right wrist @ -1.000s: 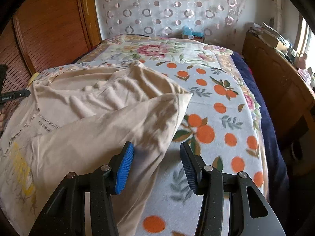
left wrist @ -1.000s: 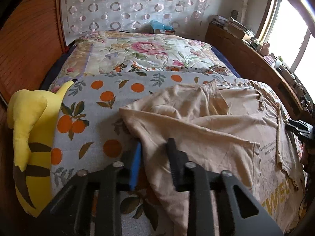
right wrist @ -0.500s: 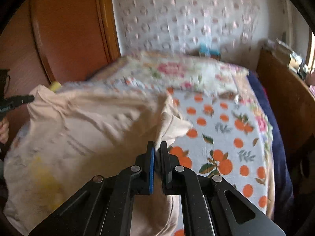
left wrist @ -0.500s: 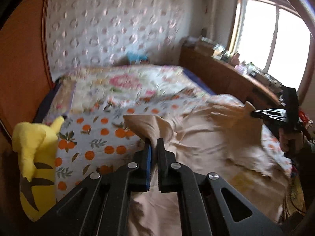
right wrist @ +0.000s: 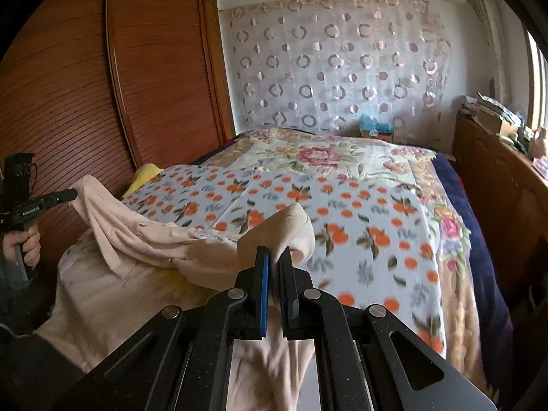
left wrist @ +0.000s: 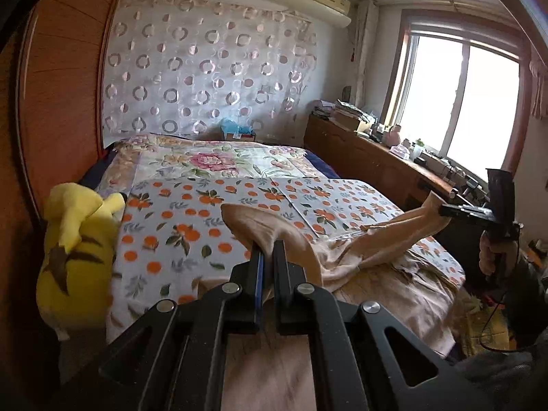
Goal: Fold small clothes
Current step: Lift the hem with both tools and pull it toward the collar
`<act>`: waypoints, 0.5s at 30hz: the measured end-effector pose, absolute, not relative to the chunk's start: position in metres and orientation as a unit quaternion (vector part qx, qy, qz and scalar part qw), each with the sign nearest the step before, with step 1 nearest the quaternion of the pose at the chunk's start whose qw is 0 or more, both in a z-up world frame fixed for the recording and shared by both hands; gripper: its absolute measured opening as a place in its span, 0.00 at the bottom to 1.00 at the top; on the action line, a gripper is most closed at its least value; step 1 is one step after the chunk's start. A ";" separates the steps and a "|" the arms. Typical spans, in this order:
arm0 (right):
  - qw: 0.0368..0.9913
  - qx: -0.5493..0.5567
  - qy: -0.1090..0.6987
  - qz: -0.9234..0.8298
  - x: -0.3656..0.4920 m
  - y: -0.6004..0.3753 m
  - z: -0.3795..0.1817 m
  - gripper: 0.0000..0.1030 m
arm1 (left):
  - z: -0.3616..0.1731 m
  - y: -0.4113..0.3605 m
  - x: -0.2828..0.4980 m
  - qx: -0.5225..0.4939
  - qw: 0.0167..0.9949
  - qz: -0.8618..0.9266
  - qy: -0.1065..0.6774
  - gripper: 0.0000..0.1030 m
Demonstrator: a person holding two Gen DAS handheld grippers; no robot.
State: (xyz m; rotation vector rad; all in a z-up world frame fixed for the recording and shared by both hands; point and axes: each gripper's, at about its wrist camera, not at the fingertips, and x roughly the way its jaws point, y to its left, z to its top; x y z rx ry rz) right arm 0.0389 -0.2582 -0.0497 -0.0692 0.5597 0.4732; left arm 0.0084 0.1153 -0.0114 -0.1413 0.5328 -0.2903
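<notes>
A beige T-shirt (left wrist: 373,250) lies at the near end of the bed, its two near corners lifted off the sheet. My left gripper (left wrist: 269,251) is shut on one corner, and the cloth bulges up past the fingertips. In the right wrist view my right gripper (right wrist: 276,255) is shut on the other corner of the T-shirt (right wrist: 137,239). Each gripper shows in the other's view: the right gripper (left wrist: 443,209) in a hand at far right, the left gripper (right wrist: 72,193) at far left. The shirt sags between them, and its lower part hangs toward me.
The bed carries an orange-print sheet (left wrist: 191,233) over a floral quilt (left wrist: 212,162). A yellow plush toy (left wrist: 75,250) sits at the bed's left edge by the wooden wardrobe (right wrist: 102,102). A cluttered wooden cabinet (left wrist: 370,157) runs under the window on the right.
Both grippers closed on the shirt's corners, then rose and drew back toward me. The shirt, flat on the bed before, now hangs stretched between them and uncovers more of the sheet.
</notes>
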 end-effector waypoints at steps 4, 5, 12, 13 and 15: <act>0.933 -0.019 0.279 0.228 0.017 -0.264 -0.040 0.05 | -0.007 0.115 -0.014 -0.063 0.953 -0.139 0.263 0.05; 0.932 -0.014 0.283 0.228 0.014 -0.265 -0.037 0.05 | -0.006 0.114 -0.022 -0.058 0.954 -0.135 0.262 0.05; 0.925 -0.046 0.300 0.229 -0.014 -0.262 -0.022 0.05 | -0.009 0.115 -0.051 -0.034 0.955 -0.108 0.274 0.05; 0.922 -0.051 0.311 0.227 -0.016 -0.263 -0.025 0.05 | -0.013 0.115 -0.051 -0.028 0.953 -0.102 0.284 0.05; 0.914 -0.054 0.333 0.225 -0.018 -0.262 -0.037 0.05 | -0.022 0.118 -0.047 -0.024 0.949 -0.093 0.300 0.06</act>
